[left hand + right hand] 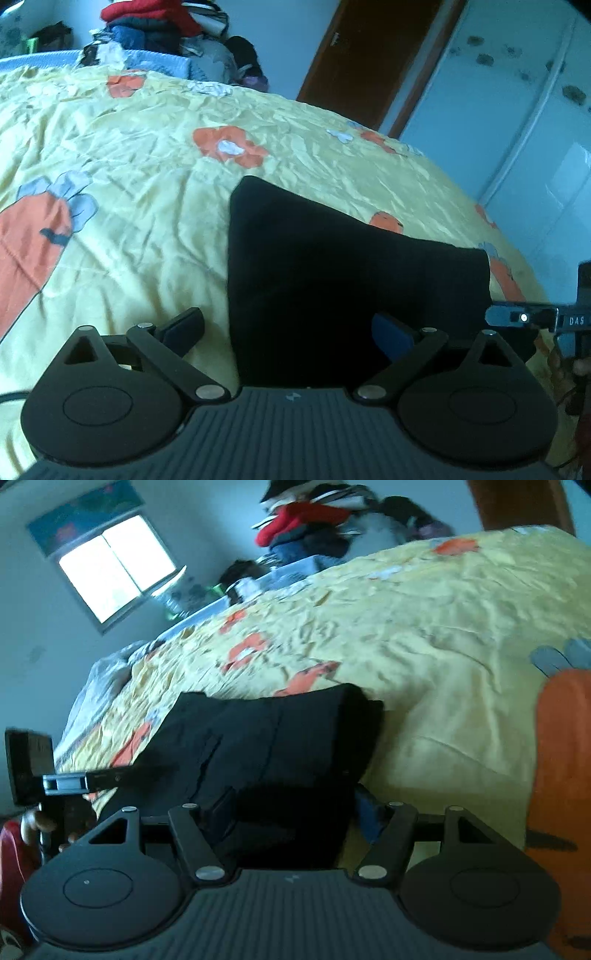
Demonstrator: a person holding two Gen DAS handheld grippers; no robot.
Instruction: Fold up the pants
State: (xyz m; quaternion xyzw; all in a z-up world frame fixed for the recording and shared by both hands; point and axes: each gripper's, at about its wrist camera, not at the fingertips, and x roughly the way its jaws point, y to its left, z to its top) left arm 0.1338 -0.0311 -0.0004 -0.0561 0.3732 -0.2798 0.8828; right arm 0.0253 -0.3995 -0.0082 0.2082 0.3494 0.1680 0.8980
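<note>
Black pants (pixel 332 273) lie folded into a compact block on the yellow carrot-print bedspread (pixel 129 166). My left gripper (pixel 288 332) is open, its fingers spread wide at the near edge of the pants, one finger (pixel 184 326) over the bedspread, the other (pixel 391 332) over the black cloth. In the right wrist view the pants (pixel 266 738) fill the centre. My right gripper (pixel 295 812) is open, its jaws standing on either side of the near end of the pants. Each gripper shows at the edge of the other's view: the right one (pixel 554 317), the left one (pixel 66 779).
A pile of clothes (pixel 155 26) sits beyond the far side of the bed. A brown door (pixel 369 48) and white wardrobe (pixel 517 129) stand at the right. A window (pixel 114 565) is on the wall in the right wrist view.
</note>
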